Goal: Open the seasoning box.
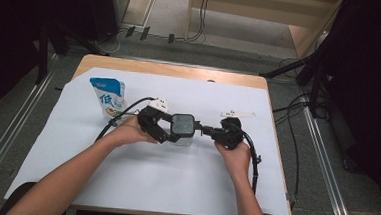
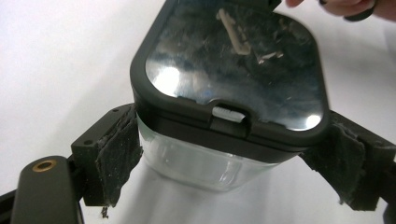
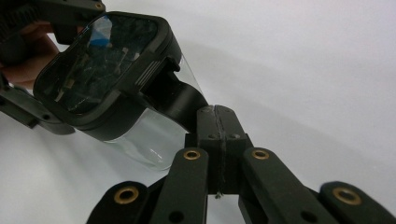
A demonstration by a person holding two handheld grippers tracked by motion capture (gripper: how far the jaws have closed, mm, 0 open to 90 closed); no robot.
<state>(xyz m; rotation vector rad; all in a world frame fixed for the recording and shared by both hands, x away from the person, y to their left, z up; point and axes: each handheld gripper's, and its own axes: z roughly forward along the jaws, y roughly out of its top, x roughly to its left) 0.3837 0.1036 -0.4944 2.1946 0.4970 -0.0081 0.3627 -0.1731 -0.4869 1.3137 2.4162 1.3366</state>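
Note:
A clear square container point(image 1: 182, 137) with a dark lid point(image 1: 183, 124) sits mid-table, tilted. My left gripper point(image 1: 173, 134) is shut on it. In the left gripper view its pads point(image 2: 116, 154) press both sides of the clear body point(image 2: 205, 163), just under the lid point(image 2: 233, 60), which has a small white latch at its front. My right gripper point(image 1: 204, 130) comes in from the right with its jaws shut together. In the right gripper view its tips point(image 3: 217, 116) touch the lid's black side flap point(image 3: 180, 98). I cannot tell if the flap is pinched.
A blue and white pouch point(image 1: 108, 98) stands at the back left of the white sheet point(image 1: 149, 175). A small white strip point(image 1: 238, 114) lies behind the right gripper. Cables trail from both grippers. The wooden table edge point(image 1: 180, 72) runs along the far side.

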